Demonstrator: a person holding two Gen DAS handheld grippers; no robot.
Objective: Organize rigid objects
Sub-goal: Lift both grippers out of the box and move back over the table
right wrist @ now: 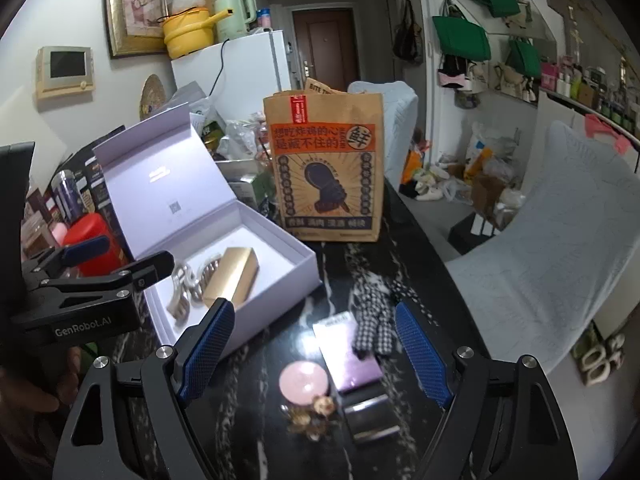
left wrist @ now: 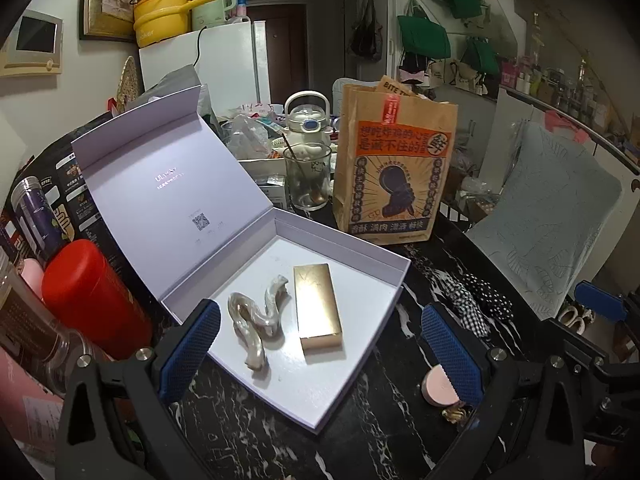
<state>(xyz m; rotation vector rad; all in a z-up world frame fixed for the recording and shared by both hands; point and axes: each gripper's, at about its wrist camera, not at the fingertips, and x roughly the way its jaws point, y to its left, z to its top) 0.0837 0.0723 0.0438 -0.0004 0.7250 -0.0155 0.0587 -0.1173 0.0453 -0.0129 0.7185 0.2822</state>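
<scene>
- Black marble-patterned table (left wrist: pixel 380 400) fills the lower part of both views, in a cluttered room with a white fridge (left wrist: pixel 228 56) at the back and green bags (right wrist: pixel 460 36) hanging on the right-hand wall.
- Left gripper (left wrist: pixel 320 352) hangs over the table's near edge with its blue pads spread wide apart and nothing between them; the near corner of the box sits below the gap.
- Right gripper (right wrist: pixel 316 356) is likewise released, its jaws wide and gripping nothing, above a small group of loose things.
- Below that gap lie a round pink compact (right wrist: pixel 304 382), a gold ornament (right wrist: pixel 316 416) touching its near side, a lilac card (right wrist: pixel 348 356) and a dark shiny case (right wrist: pixel 370 420) just beside them.
- Just beyond those, a black-and-white checked scrunchie (right wrist: pixel 374 324) lies on the table, overlapping the far end of the lilac card.
- On the left half of the table stands a white box (left wrist: pixel 352 248) with its hinged lid (left wrist: pixel 160 184) propped open.
- Inside the box a gold bar-shaped case (left wrist: pixel 318 308) lies flat, and a pearly wavy hair clip (left wrist: pixel 256 320) lies just beside it on its left.
- Behind the box, toward the table's far edge, stand a brown paper bag (left wrist: pixel 396 168), a glass tumbler (left wrist: pixel 308 180) and a white kettle-shaped bottle (left wrist: pixel 306 120).
- Left of the box, a red canister (left wrist: pixel 92 296) stands near the table's left edge.
</scene>
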